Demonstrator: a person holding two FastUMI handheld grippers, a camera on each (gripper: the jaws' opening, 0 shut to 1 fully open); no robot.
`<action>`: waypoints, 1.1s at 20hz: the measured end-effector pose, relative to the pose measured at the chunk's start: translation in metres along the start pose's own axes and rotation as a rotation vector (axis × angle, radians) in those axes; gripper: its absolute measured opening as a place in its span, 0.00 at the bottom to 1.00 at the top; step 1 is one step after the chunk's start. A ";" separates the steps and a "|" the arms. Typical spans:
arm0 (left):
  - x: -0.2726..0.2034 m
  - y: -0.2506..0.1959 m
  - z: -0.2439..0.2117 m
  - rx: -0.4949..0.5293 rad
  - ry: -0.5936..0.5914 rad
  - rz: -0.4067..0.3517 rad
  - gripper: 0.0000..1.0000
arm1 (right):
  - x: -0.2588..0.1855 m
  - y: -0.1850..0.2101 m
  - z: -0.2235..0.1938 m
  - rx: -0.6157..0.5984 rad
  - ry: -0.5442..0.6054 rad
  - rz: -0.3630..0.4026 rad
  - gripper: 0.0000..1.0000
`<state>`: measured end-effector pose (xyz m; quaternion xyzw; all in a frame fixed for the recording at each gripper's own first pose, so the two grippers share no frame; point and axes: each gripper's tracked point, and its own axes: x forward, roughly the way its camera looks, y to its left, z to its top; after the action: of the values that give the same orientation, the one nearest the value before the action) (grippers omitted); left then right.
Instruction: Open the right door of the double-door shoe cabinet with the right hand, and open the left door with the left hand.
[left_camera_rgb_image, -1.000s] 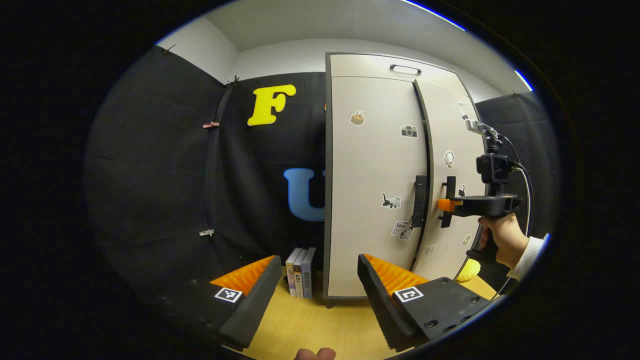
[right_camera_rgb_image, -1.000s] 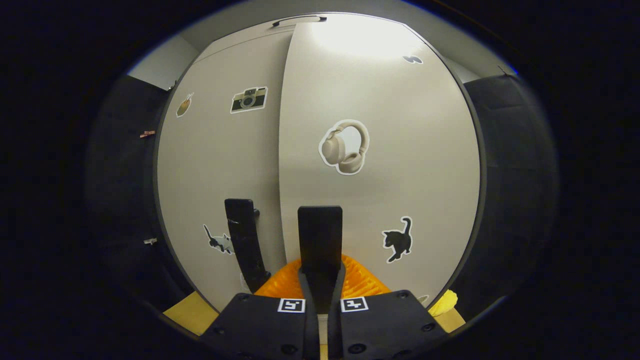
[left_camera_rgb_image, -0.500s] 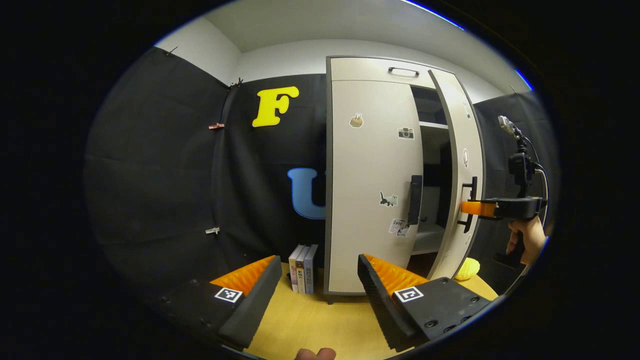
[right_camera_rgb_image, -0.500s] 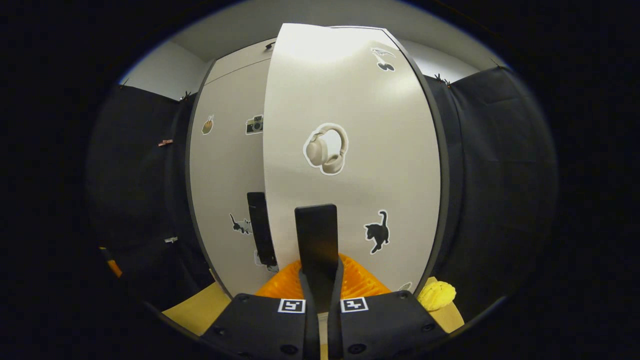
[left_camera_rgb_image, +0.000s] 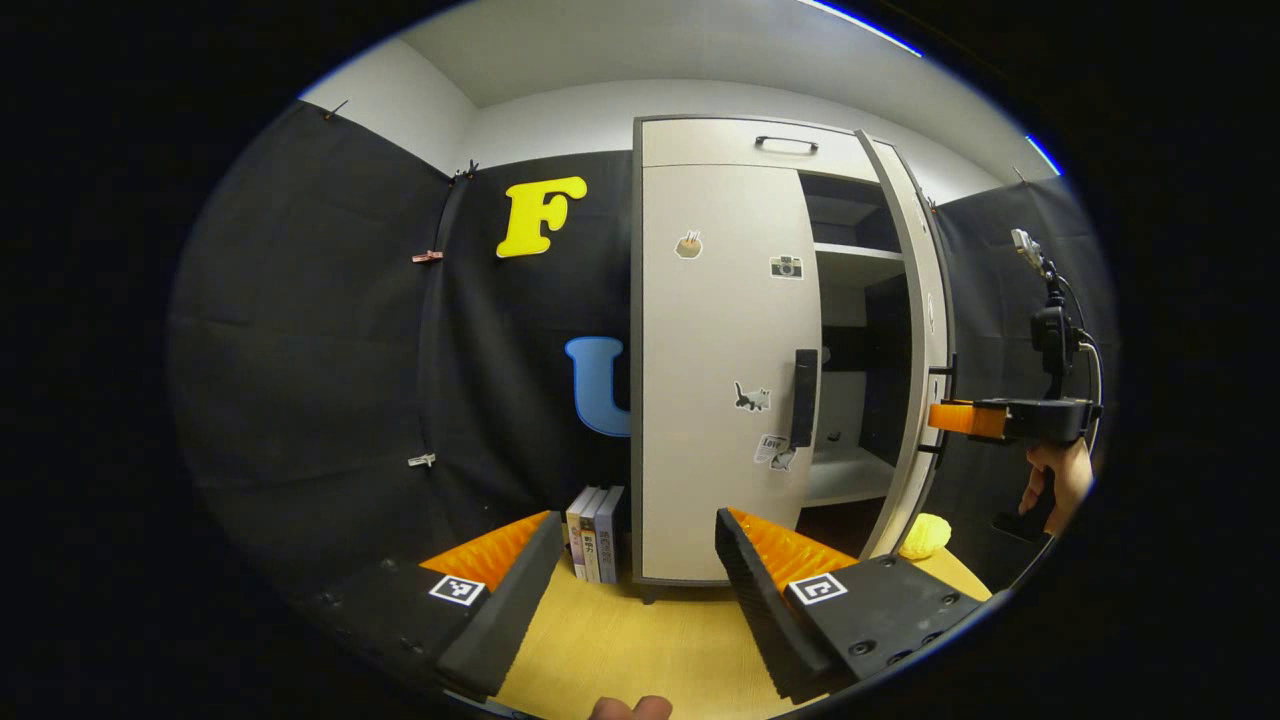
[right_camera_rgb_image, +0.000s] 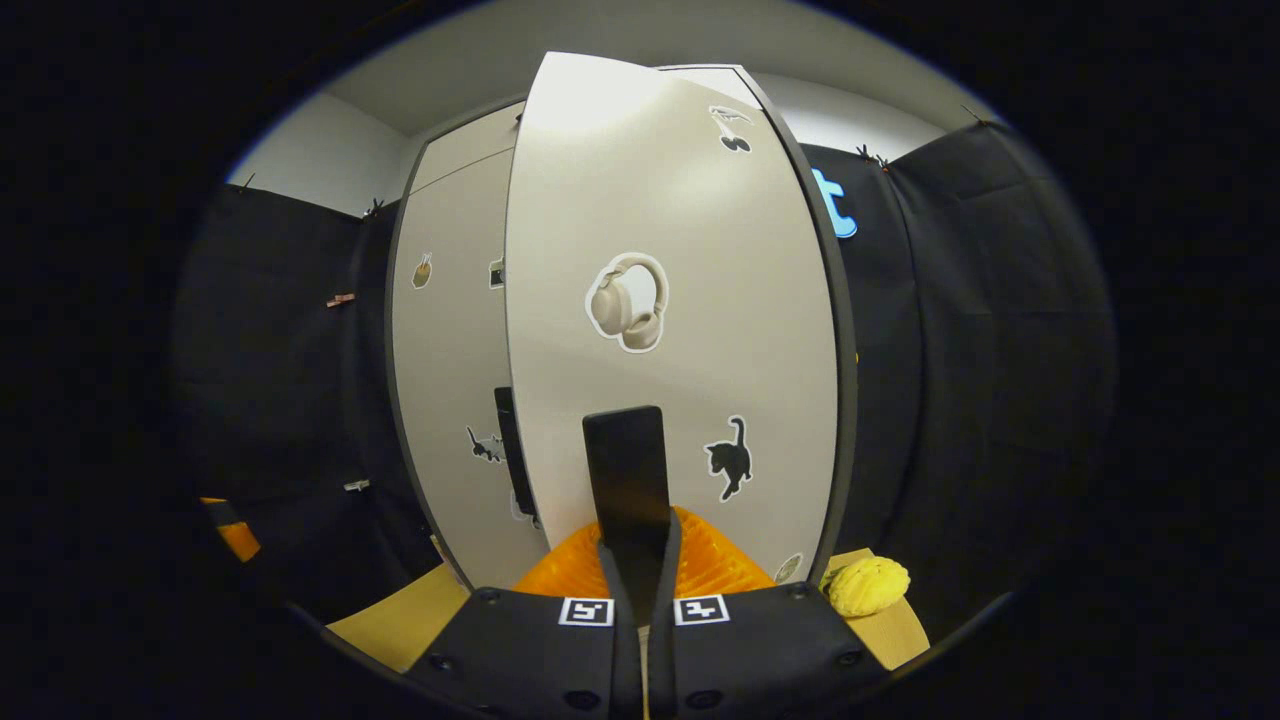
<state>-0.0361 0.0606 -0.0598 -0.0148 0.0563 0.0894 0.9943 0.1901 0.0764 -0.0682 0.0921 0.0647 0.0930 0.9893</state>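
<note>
Inside, shelves (left gripper view); right gripper clamps handle.

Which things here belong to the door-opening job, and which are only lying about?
Job: right door, its handle clamped in the right hand-held gripper; left door, its handle; open left hand-held gripper.

Lying about: books, yellow object, door stickers.

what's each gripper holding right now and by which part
The right gripper is shut on the right door's handle, near the bar's lower end. The left gripper is open and holds nothing.
</note>
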 end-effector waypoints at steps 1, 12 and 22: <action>-0.002 -0.003 0.000 0.004 -0.001 -0.001 0.95 | -0.002 -0.002 0.000 -0.006 0.002 0.001 0.07; 0.007 -0.053 0.002 -0.001 0.000 -0.051 0.95 | -0.020 -0.029 0.002 -0.021 0.008 0.001 0.07; 0.020 -0.116 0.008 0.017 -0.008 -0.145 0.95 | -0.042 -0.063 0.002 -0.020 0.024 -0.070 0.18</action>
<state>0.0049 -0.0497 -0.0522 -0.0101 0.0519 0.0166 0.9985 0.1608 0.0067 -0.0744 0.0786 0.0789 0.0599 0.9920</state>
